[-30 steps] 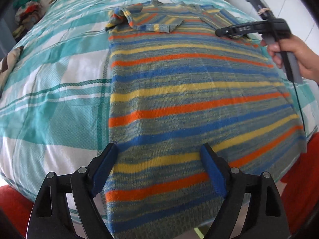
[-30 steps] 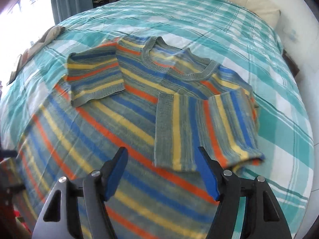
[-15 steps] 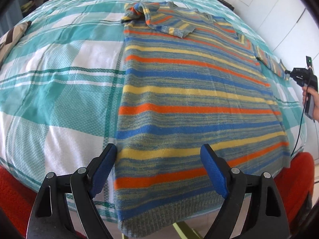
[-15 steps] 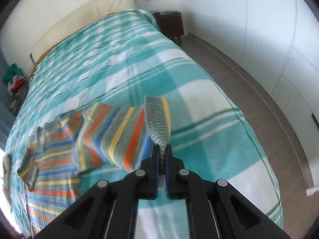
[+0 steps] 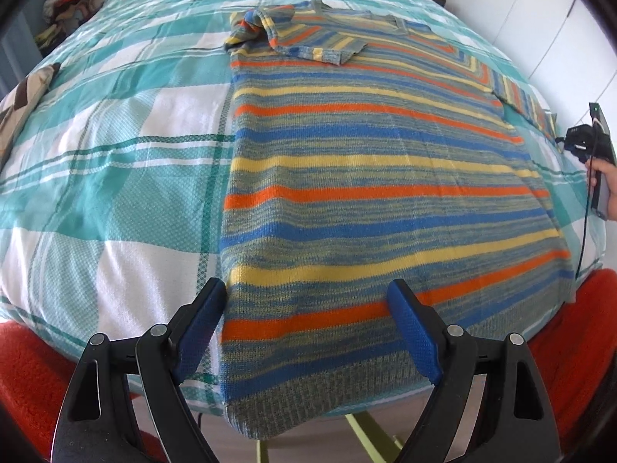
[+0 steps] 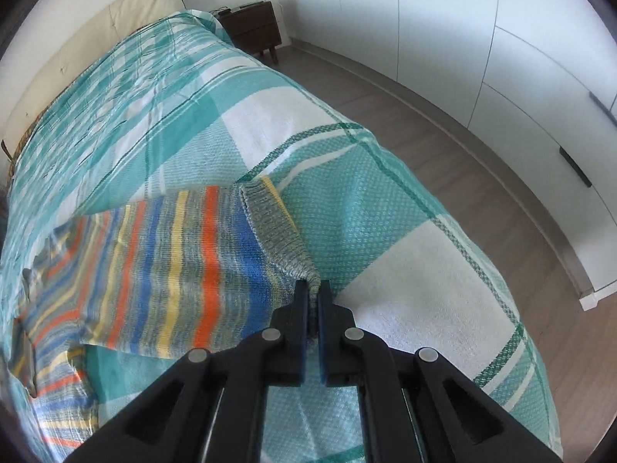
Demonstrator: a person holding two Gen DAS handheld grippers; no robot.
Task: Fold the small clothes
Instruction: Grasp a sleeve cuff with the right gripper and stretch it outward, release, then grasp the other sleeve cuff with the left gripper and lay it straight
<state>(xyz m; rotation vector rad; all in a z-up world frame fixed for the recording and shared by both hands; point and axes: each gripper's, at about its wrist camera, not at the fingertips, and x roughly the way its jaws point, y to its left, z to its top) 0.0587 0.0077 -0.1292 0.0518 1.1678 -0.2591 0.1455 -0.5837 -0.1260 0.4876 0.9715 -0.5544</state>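
Your striped sweater [image 5: 378,177] lies flat on the checked bedspread [image 5: 115,177], its hem at the near edge of the bed. Your left gripper [image 5: 308,332] hangs over that hem with its jaws wide apart, holding nothing. Your right gripper [image 6: 313,293] is closed on the grey cuff [image 6: 277,227] of the right sleeve, which seems stretched out to the right side.

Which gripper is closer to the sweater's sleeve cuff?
Right. The right gripper is shut on the grey sleeve cuff, pulled out sideways. The left gripper hangs open above the sweater's bottom hem, far from that cuff.
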